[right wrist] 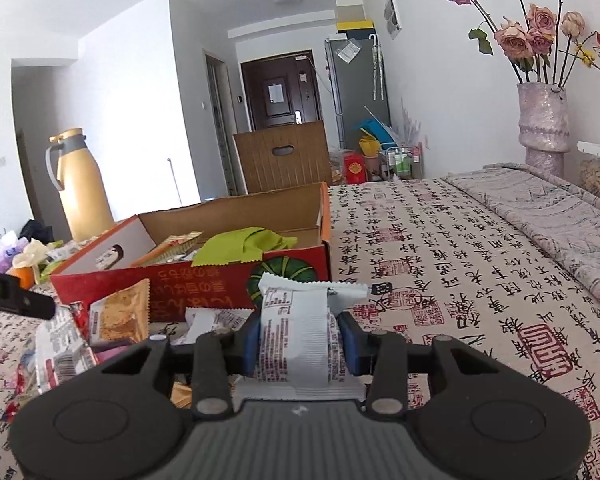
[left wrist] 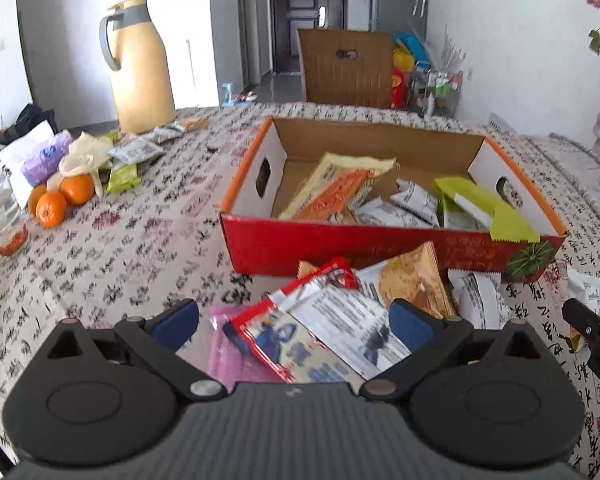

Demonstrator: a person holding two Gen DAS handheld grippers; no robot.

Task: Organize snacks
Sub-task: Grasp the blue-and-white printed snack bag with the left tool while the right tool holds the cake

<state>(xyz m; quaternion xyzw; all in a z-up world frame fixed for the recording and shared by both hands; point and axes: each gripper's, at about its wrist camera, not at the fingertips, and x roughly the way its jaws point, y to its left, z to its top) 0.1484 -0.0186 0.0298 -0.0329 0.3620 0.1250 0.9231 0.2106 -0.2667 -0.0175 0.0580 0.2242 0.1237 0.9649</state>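
From the left wrist, the left gripper (left wrist: 294,322) hangs with its blue-padded jaws wide apart above a loose heap of snack packets (left wrist: 332,320) on the patterned tablecloth (left wrist: 140,248), gripping nothing; a red-edged packet and a pink one lie between and under the fingers. Just beyond stands the red cardboard box (left wrist: 380,248), open-topped and already holding orange, white and green packets. Oranges (left wrist: 60,200) and a yellow thermos jug (left wrist: 140,68) sit far left. From the right wrist, the right gripper (right wrist: 302,344) is clamped on a white snack packet (right wrist: 294,332), which stands upright between the pads, near the box's (right wrist: 204,284) front corner, outside it. A vase of dried roses (right wrist: 544,124) stands at the right
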